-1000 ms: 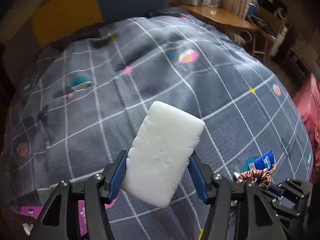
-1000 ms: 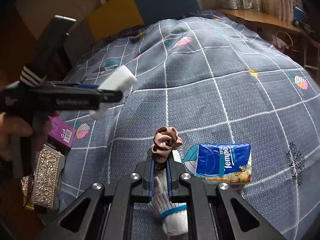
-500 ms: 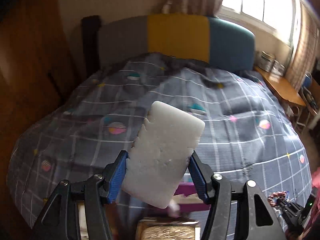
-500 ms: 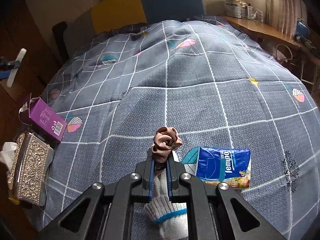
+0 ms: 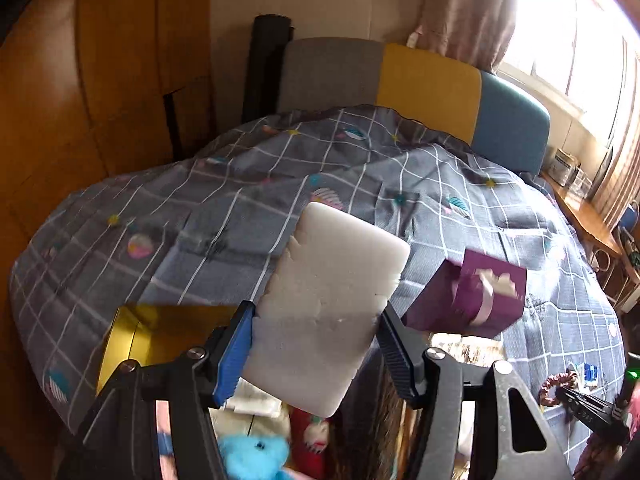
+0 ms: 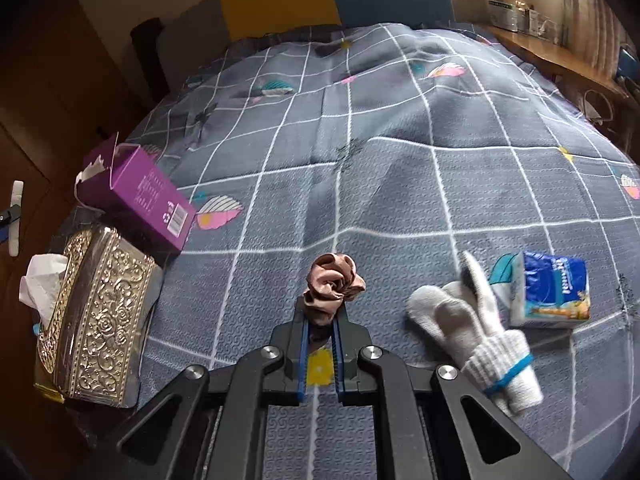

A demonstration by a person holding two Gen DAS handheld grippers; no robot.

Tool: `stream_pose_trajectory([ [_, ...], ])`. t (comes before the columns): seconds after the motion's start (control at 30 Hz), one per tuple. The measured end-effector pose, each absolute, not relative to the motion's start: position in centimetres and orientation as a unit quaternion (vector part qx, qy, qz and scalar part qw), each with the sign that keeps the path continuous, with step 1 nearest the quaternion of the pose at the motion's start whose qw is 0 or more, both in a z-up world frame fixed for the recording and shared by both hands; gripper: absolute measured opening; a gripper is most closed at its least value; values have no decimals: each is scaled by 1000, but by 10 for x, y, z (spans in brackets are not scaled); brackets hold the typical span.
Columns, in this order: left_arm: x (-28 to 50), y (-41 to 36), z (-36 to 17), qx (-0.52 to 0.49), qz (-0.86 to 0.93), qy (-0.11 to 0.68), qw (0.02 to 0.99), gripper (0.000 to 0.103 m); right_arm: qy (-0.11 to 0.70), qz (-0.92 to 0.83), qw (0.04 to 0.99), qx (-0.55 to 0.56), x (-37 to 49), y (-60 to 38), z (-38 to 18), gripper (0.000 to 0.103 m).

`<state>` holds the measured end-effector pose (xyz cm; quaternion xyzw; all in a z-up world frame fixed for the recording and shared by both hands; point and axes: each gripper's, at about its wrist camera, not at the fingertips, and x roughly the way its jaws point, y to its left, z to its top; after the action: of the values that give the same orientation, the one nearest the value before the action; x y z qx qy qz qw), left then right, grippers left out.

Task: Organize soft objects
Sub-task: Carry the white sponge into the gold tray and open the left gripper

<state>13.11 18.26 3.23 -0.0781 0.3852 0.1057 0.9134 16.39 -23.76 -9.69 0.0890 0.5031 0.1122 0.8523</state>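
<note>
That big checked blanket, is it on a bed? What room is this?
Most likely a bedroom. The grey checked blanket covers a bed with a padded grey, yellow and blue headboard, a curtained window lets light in beside it, and a wooden side table stands nearby.

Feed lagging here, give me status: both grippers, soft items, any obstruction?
Left gripper shut on white foam sponge. Right gripper shut on brown satin scrunchie. White knit glove loose on bedspread. Nothing blocking.

We saw a white sponge [image 5: 328, 304] held tilted above the bedspread [image 6: 360, 184], a brown scrunchie [image 6: 334, 286] pinched over it, a white glove [image 6: 472, 328] lying flat on it.
</note>
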Motion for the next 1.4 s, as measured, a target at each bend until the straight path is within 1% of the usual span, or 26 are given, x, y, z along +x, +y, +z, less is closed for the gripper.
stream_pose_trajectory([
  [0.2, 85, 187, 21, -79, 115, 358, 923, 61, 542, 76, 833, 79, 166, -234, -125, 10],
  [0.33, 67, 187, 13, -71, 112, 357, 925, 62, 557, 51, 826, 69, 168, -236, -137, 10],
  [0.8, 38, 193, -22, -77, 92, 384, 916, 62, 548, 47, 828, 110, 166, -247, -144, 10],
  [1.2, 23, 212, -34, -83, 107, 391, 910, 62, 538, 40, 839, 66, 158, -239, -140, 10],
  [1.4, 10, 240, -37, -113, 128, 391, 905, 62, 536, 38, 842, 50, 159, -234, -140, 10],
])
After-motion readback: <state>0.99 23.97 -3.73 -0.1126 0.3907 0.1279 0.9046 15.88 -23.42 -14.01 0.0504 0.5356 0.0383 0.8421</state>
